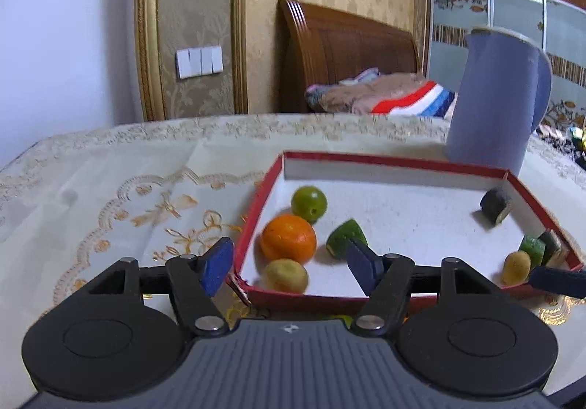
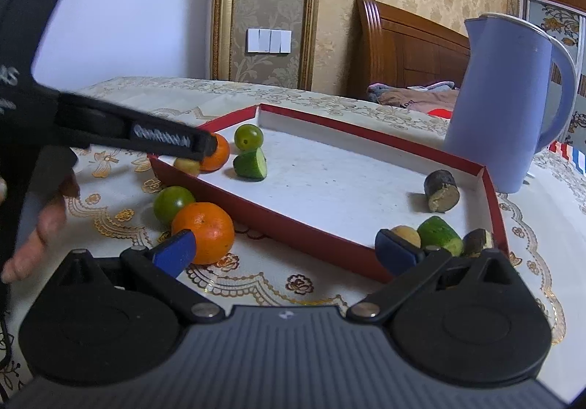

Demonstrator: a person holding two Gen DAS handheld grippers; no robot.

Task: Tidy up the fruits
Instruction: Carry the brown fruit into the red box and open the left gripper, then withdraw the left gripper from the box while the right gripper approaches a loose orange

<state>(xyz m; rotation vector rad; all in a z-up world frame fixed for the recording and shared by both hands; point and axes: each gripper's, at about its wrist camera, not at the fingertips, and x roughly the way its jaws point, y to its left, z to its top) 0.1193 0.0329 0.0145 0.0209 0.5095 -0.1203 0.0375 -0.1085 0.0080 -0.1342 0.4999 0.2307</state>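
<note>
Most of your fruit already sits in the red tray [image 2: 315,240]: an orange [image 1: 288,238], a green fruit [image 1: 308,204], a yellow fruit [image 1: 286,275] and a cut green piece [image 1: 346,237] by its left wall; a dark cut piece [image 2: 441,190] near the far right corner; and three more pieces [image 2: 437,235] in the near right corner. Left to do, I judge: a second orange [image 2: 205,231] and a second green fruit [image 2: 173,203] lie touching on the bench [image 2: 110,189], just outside the tray's near wall. Your right gripper [image 2: 285,251] is released, jaws wide, one pad beside that orange. Your left gripper [image 1: 289,264] is also spread empty, straddling the tray's near left corner.
</note>
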